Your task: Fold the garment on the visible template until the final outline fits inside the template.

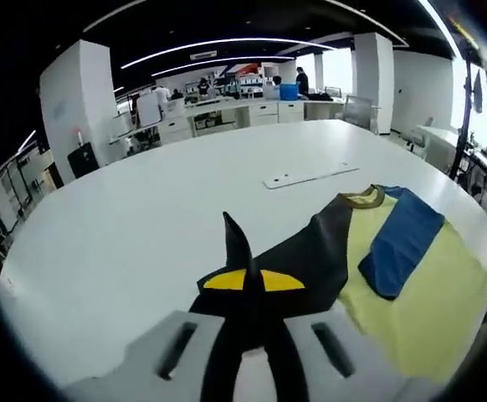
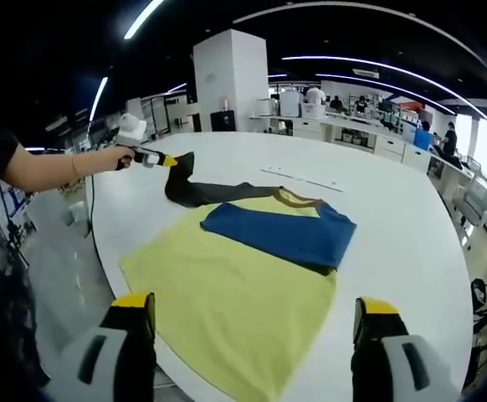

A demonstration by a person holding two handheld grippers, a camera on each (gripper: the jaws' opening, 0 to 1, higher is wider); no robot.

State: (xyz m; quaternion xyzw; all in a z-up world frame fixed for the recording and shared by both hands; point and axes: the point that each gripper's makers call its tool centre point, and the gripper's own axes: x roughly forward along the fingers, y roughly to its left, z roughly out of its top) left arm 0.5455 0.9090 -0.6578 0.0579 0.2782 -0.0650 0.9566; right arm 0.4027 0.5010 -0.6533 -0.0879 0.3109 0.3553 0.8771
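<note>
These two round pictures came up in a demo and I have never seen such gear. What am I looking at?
No robot here: a person holds a two-jaw gripper in each hand, and a fisheye camera rides on each, looking along its jaws.

The left gripper view looks over the left gripper, shut on a black sleeve of the garment. The right gripper view looks over the right gripper, open and holding nothing; far off it also shows the person's hand lifting that sleeve.

On the white table lies a yellow sheet, seemingly the template. On it rests the garment, its blue part folded. A thin white strip lies behind.
</note>
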